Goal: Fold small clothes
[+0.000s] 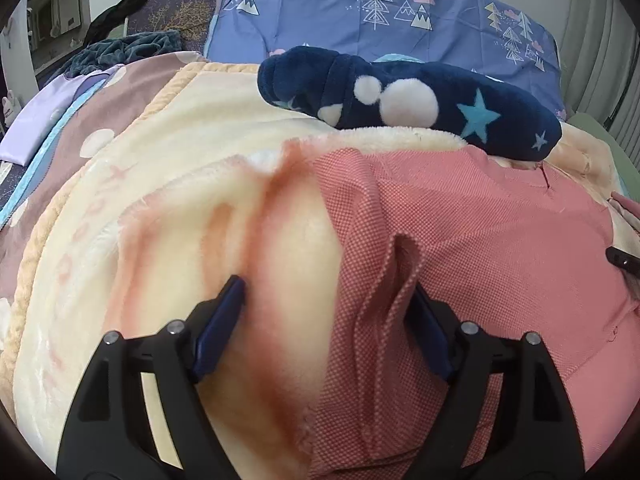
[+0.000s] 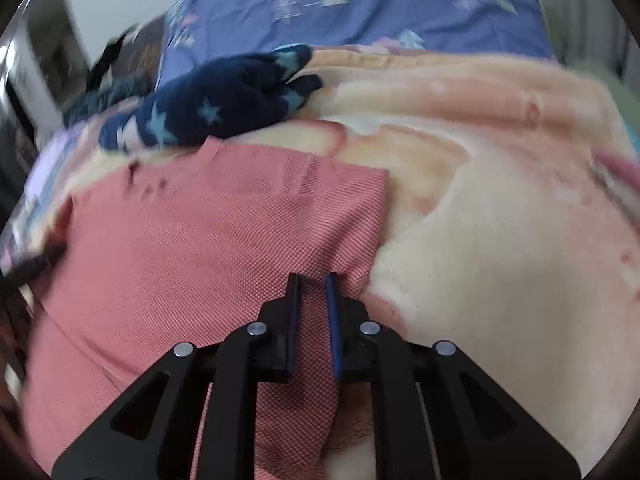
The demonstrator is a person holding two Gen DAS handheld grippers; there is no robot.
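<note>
A pink knit garment (image 1: 480, 248) lies spread on a cream fleece blanket (image 1: 160, 208). My left gripper (image 1: 326, 286) is open wide over the garment's left edge; its right finger (image 1: 430, 328) sits under a raised fold of pink cloth, its left finger (image 1: 224, 312) rests on the blanket. In the right wrist view the garment (image 2: 200, 248) fills the left half. My right gripper (image 2: 314, 280) is nearly closed, pinching the garment's right edge between its fingers. The right gripper's tip shows at the left wrist view's right edge (image 1: 622, 260).
A dark blue plush item with stars (image 1: 408, 100) lies just beyond the garment, also in the right wrist view (image 2: 216, 104). A blue tree-print pillow (image 1: 380, 12) stands behind it. Dark clothes (image 1: 120, 48) lie at far left.
</note>
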